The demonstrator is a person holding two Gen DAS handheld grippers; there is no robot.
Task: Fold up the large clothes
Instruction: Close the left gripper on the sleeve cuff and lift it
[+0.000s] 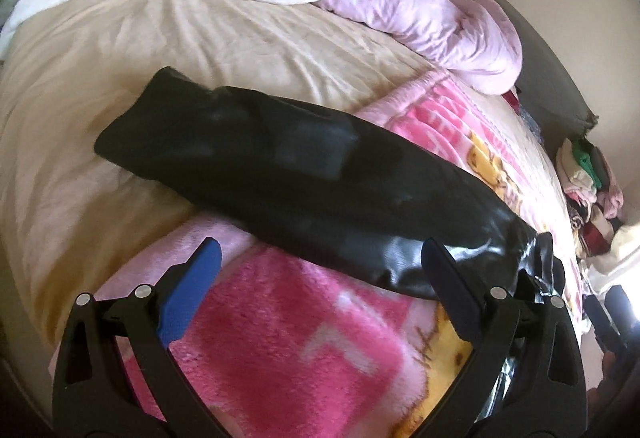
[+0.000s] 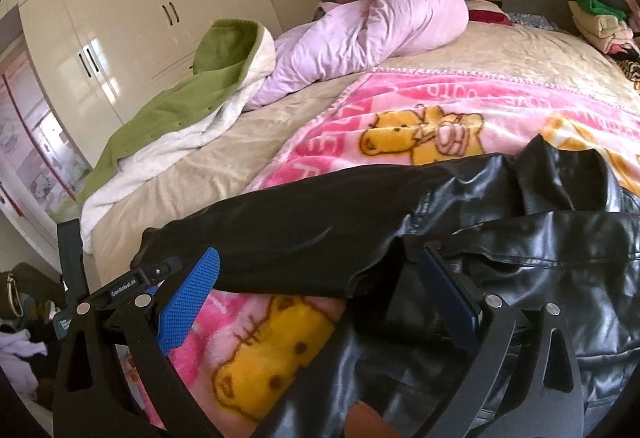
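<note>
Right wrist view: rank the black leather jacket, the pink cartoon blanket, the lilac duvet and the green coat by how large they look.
1. pink cartoon blanket and black leather jacket: too close to rank, and the jacket is nearest the camera.
2. lilac duvet
3. green coat

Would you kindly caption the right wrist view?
Right gripper, jaws open, over a black leather jacket on a pink cartoon blanket.
</note>
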